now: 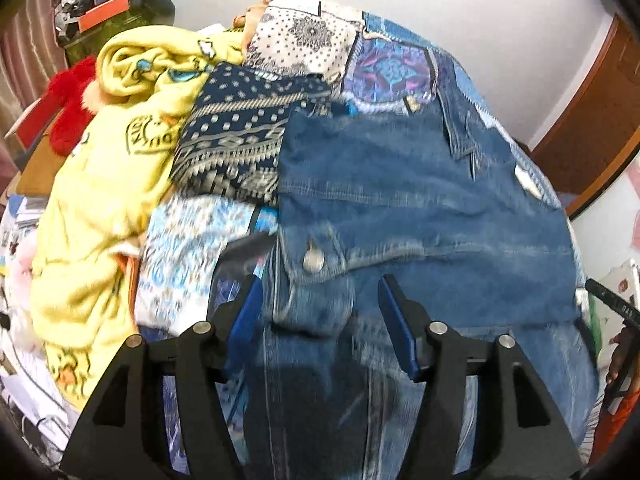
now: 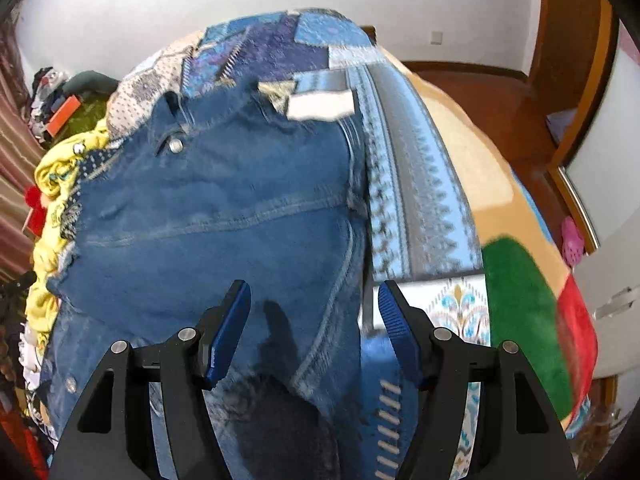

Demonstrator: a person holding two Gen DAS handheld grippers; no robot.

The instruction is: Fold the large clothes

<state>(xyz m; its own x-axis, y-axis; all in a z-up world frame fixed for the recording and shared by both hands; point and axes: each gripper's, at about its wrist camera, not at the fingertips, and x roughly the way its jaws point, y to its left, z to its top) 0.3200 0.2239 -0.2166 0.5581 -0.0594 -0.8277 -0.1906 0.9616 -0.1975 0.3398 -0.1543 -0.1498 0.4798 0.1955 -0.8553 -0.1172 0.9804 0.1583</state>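
White walls backed a bed [image 2: 420, 184] under a patchwork blue cover; a denim jacket [image 1: 400, 184] lay spread on it, beside a yellow garment [image 1: 100, 208] and a navy patterned cloth [image 1: 236, 140]; the left gripper [image 1: 320, 320] hovered over the denim, fingers [image 1: 248, 312] wide apart and empty; the right gripper [image 2: 314, 328] likewise gaped, gripping nothing.
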